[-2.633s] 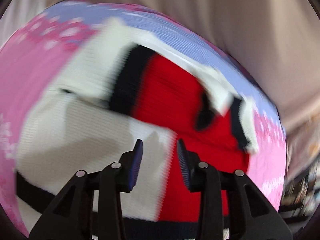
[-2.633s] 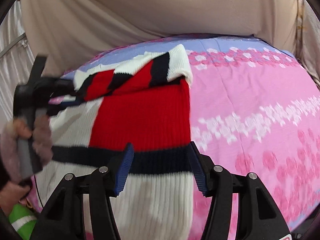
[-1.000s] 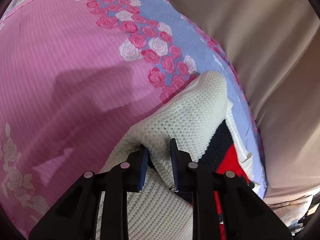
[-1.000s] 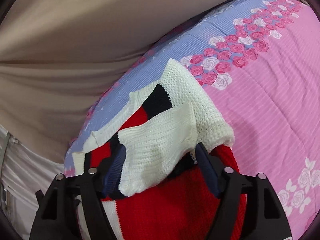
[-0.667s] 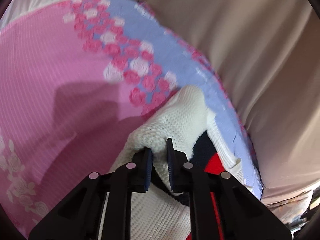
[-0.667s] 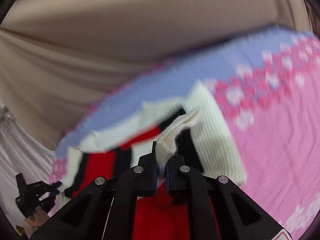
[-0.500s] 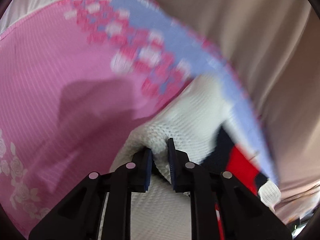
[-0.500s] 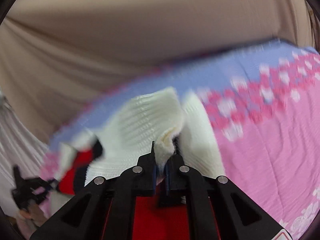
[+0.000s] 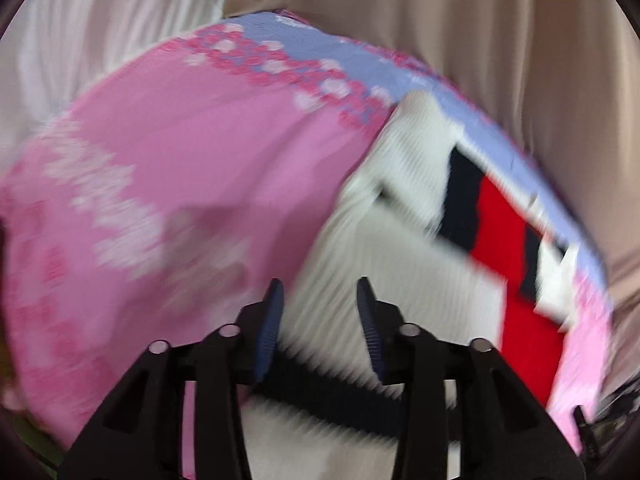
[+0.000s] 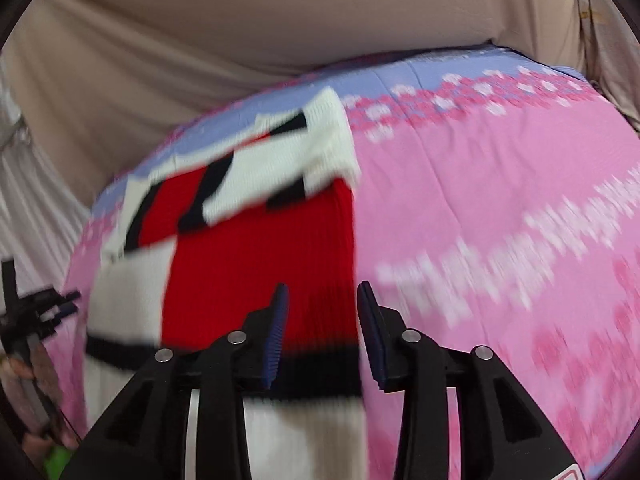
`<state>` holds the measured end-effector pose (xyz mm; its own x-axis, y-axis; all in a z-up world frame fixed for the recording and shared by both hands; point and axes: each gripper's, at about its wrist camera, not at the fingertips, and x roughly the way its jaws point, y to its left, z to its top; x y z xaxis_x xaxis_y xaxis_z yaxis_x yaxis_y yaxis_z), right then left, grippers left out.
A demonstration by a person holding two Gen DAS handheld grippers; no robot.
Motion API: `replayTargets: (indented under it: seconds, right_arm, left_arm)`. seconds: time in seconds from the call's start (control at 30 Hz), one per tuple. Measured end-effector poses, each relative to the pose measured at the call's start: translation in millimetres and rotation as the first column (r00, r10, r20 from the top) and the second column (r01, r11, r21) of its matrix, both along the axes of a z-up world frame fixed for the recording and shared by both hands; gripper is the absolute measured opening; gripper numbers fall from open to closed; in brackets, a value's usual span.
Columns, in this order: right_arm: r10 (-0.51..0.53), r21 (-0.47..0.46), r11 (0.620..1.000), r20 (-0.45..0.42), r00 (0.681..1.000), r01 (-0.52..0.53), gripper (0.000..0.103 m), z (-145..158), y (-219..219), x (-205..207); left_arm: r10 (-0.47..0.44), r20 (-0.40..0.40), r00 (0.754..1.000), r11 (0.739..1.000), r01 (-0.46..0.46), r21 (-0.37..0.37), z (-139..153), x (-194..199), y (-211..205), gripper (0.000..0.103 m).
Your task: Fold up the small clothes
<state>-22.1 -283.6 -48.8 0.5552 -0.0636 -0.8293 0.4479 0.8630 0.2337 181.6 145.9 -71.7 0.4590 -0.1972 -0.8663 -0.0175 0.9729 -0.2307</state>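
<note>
A small knit sweater (image 10: 256,264) in red, white and navy lies flat on a pink flowered bedsheet (image 10: 480,208), both sleeves folded in across its chest. My right gripper (image 10: 320,304) hovers above its lower right edge, jaws opening with nothing between them. In the left wrist view the same sweater (image 9: 400,248) spreads to the right, and my left gripper (image 9: 320,300) hangs over its white lower left part, jaws opening and empty. The left gripper (image 10: 60,304) also shows at the left edge of the right wrist view, held by a hand. Both views are motion-blurred.
A beige fabric backdrop (image 10: 240,32) rises behind the bed's far edge, with pale drapes (image 9: 100,32) at the left. The sheet's lilac border with roses (image 10: 480,92) runs along the back. Bare pink sheet (image 9: 160,160) lies on both sides of the sweater.
Both grippers were shut on the white sleeve cuffs, carried them inward over the chest, then let go and pulled back toward the sweater's hem. The sleeves now lie folded.
</note>
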Motion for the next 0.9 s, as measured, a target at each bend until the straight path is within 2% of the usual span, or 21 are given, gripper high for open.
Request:
replayTargets:
  seconds: [0.07,0.13,0.2,0.33,0.4,0.47,0.53,0.67,0.9]
  right_arm:
    - [0.003,0.006,1.0,-0.031,1.0,-0.003,0.038,-6,14,-28]
    - [0.004,0.004,1.0,-0.051,0.999,-0.003,0.038,-10,27,-49]
    - [0.023,-0.006,1.0,-0.062,0.998,-0.023,0.038,-11,41,-53]
    - [0.063,-0.012,0.998,-0.038,0.997,-0.063,0.038,-3,69,-41]
    - [0.077,-0.032,0.996,-0.026,0.997,-0.077,0.044,2,82,-36]
    - [0.085,-0.031,0.996,-0.016,0.996,-0.085,0.048,4,91,-39]
    - [0.087,-0.026,0.996,-0.014,0.996,-0.087,0.048,4,98,-46]
    - [0.078,-0.028,0.997,-0.01,0.997,-0.078,0.048,4,102,-56]
    - [0.057,-0.102,0.994,0.113,0.992,-0.046,0.048,40,97,-33]
  left_arm:
    - [-0.031,0.005,1.0,0.993,0.03,0.118,-1,-29,3,0.042]
    - [-0.055,-0.004,0.998,0.978,0.055,0.2,-5,-50,3,0.047]
    - [-0.082,-0.018,0.997,0.968,0.084,0.237,-8,-67,-4,0.048]
    - [-0.144,-0.031,0.989,0.957,0.148,0.25,-8,-90,-28,0.049]
    - [-0.181,-0.016,0.983,0.949,0.178,0.261,-4,-100,-40,0.051]
    - [-0.214,-0.001,0.977,0.94,0.206,0.272,-1,-108,-49,0.056]
    - [-0.24,0.01,0.971,0.935,0.228,0.273,2,-117,-55,0.06]
    - [-0.278,0.019,0.96,0.923,0.262,0.282,5,-128,-61,0.06]
    - [-0.316,0.051,0.947,0.914,0.289,0.285,15,-126,-71,0.06]
